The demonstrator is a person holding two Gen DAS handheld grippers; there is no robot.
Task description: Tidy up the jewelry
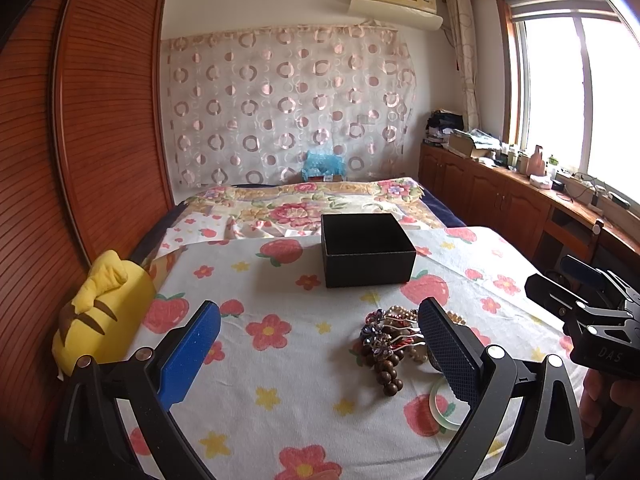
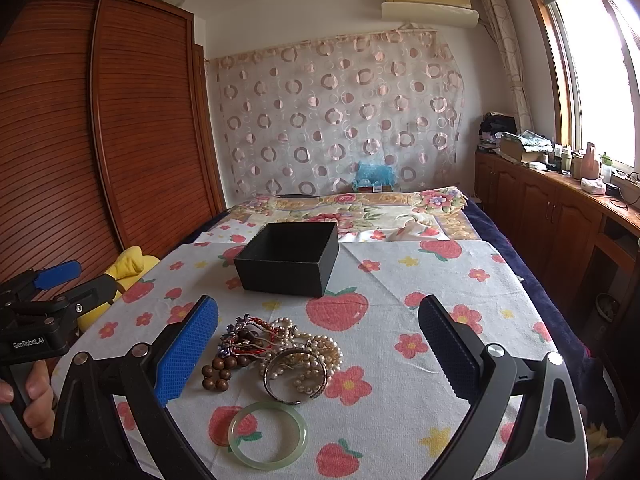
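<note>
Nearest the right gripper point(image 2: 318, 354), a pale green jade bangle point(image 2: 267, 435) lies flat on the flowered cloth point(image 2: 400, 280), apart from the rest and just in front of the heap. Both grippers have their blue-padded fingers point(image 2: 188, 354) spread wide and hold nothing; the left gripper point(image 1: 320, 354) hovers to the left, and each shows at the edge of the other's view, held by a hand point(image 2: 36, 404).

Just beyond the bangle sits the jewelry pile point(image 2: 276, 354): a silver cuff bracelet point(image 2: 295, 376) resting on a tangle of pearl strands point(image 2: 316, 344), with a brown wooden bead bracelet point(image 2: 218, 376) at its left edge and a beaded piece with red and purple threads point(image 2: 240, 336) behind that. The pieces touch and overlap, so they will likely drag one another if lifted carelessly.

Farther back on the cloth stands an open black box point(image 2: 290, 262), well apart from the pile; nothing shows inside it from here. Behind it the bed point(image 2: 360, 208) runs to a patterned curtain point(image 2: 340, 120).

Sorting looks not yet begun. The sensible first pick seems the jade bangle, since it lies alone: lower the right fingers astride its rim, close gently on the hard, slippery ring, and carry it to the box. The tangled strands would want slower separating afterwards.
</note>
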